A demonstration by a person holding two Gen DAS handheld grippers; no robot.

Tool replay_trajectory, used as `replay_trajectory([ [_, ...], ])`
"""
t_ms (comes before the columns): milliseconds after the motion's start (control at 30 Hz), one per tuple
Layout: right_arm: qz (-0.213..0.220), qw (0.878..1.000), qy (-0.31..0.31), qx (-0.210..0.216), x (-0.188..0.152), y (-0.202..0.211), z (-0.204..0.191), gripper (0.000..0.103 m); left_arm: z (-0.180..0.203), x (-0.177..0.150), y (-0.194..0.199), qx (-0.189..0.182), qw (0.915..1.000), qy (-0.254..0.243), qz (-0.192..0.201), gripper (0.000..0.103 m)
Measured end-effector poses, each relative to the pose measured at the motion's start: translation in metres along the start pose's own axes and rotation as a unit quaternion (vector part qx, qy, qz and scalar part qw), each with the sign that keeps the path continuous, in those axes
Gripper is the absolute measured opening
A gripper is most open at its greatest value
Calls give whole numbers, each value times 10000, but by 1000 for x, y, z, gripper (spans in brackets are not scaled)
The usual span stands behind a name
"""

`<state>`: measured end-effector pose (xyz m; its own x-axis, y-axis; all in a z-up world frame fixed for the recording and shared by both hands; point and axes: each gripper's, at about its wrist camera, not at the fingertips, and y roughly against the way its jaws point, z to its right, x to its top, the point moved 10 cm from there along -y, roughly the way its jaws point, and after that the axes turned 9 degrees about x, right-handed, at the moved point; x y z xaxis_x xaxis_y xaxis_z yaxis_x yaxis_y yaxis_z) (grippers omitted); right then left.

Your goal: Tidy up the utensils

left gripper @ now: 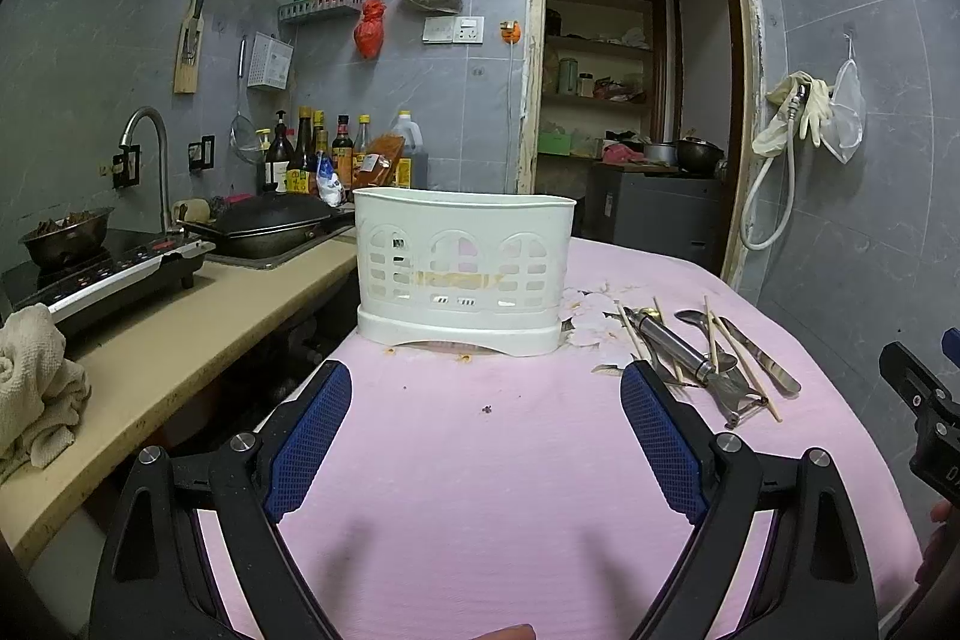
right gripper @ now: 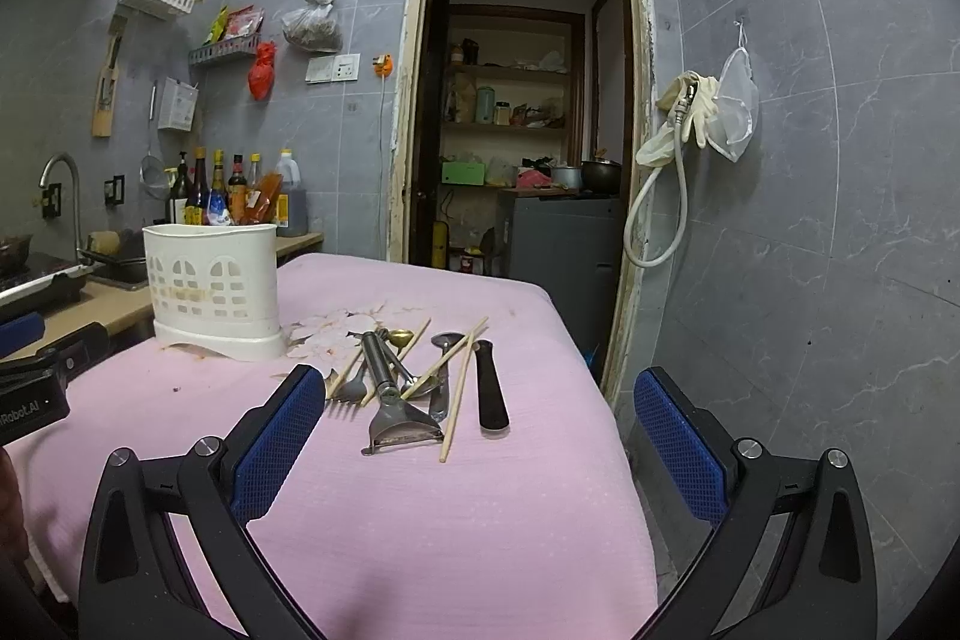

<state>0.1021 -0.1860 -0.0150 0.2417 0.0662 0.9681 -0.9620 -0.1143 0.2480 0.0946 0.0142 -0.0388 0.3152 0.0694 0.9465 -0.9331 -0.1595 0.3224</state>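
A white slotted utensil holder (left gripper: 462, 271) (right gripper: 213, 289) stands at the far left of the pink-covered table (left gripper: 480, 460) (right gripper: 420, 508). To its right lies a pile of utensils: a metal peeler (right gripper: 390, 400) (left gripper: 690, 352), a fork (right gripper: 351, 389), spoons (right gripper: 433, 382), wooden chopsticks (right gripper: 462, 388) (left gripper: 744, 364) and a black-handled knife (right gripper: 491, 388). My left gripper (left gripper: 486, 400) is open above bare cloth, short of the holder. My right gripper (right gripper: 477, 394) is open, its left fingertip just beside the fork, the pile lying ahead between its fingers.
A beige counter (left gripper: 180, 340) on the left carries an induction cooker (left gripper: 114, 274), a wok (left gripper: 270, 226), a sink tap (left gripper: 150, 142), bottles (left gripper: 324, 148) and a cloth (left gripper: 30, 388). An open doorway (right gripper: 522, 130) lies behind; the table's right edge drops to the floor (right gripper: 624, 436).
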Motion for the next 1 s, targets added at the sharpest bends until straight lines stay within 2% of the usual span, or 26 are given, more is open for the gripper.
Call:
replay_trajectory([
  [1000,-13,10000,3,9,-1,-1,-3,103,-2,-3,-2,-1,10000,-1,-33,88],
])
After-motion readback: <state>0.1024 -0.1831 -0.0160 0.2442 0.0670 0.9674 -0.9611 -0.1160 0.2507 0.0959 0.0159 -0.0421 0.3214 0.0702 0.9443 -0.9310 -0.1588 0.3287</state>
